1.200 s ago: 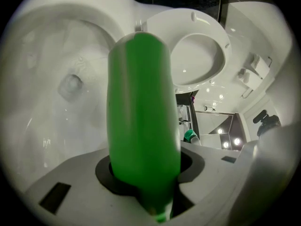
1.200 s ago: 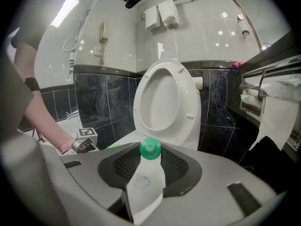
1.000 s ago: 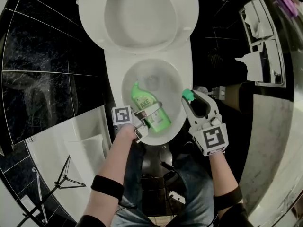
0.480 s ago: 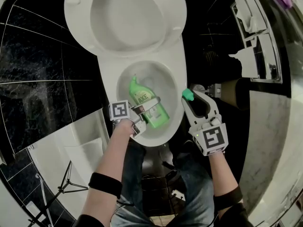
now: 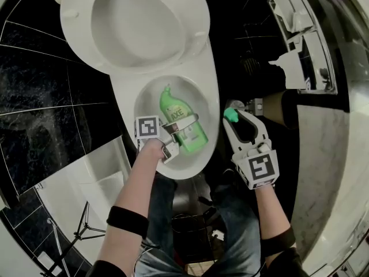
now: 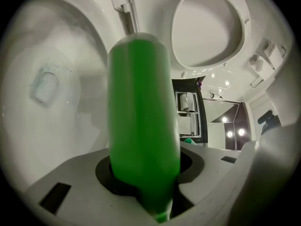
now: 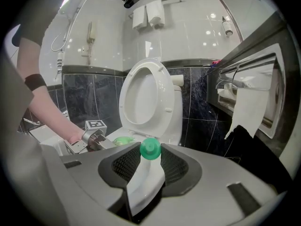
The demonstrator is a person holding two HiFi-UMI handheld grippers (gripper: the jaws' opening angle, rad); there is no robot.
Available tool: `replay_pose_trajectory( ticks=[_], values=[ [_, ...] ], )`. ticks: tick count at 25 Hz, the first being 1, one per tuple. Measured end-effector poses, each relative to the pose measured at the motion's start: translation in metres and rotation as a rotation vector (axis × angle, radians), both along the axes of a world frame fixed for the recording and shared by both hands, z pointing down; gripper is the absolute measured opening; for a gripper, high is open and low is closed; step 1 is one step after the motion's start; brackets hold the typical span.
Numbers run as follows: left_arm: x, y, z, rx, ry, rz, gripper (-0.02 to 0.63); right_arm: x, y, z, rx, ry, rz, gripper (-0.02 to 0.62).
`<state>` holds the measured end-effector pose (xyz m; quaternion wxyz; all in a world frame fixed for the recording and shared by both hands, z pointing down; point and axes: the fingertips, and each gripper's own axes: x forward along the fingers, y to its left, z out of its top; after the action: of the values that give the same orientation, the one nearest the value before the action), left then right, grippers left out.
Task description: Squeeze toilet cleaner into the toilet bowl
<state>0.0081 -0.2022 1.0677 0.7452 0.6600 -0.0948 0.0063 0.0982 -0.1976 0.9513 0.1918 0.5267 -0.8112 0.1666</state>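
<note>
One toilet bowl (image 5: 123,101), seat (image 5: 78,16) up; left tool (image 5: 183,126) clamps the one green bottle (image 5: 172,109) over the bowl, neck toward the seat; right tool (image 5: 236,118) pinches one green cap (image 5: 230,115) just beside the bowl.

The green bottle (image 5: 173,109), clamped in the left gripper (image 5: 189,127), fills the middle of the toilet bowl (image 5: 211,105), so open room is found only round its nozzle, toward the back rim. The raised seat (image 5: 193,27) closes the way behind. The gap on the bowl's right holds the right gripper (image 5: 234,115), which pinches a green cap (image 5: 229,116); the toilet paper holder (image 5: 302,45) juts out beyond. A white ledge (image 5: 98,172) crowds the left side, and the person's knees (image 5: 242,212) the front
</note>
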Motion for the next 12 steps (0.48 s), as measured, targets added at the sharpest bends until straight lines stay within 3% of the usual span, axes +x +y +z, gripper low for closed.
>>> replay_pose_trajectory(
  ticks=[12],
  values=[
    [0.037,0.020,-0.005,0.018,-0.012,0.095,0.176,0.032,0.023,-0.003,-0.018,0.003,0.060,0.152]
  ],
)
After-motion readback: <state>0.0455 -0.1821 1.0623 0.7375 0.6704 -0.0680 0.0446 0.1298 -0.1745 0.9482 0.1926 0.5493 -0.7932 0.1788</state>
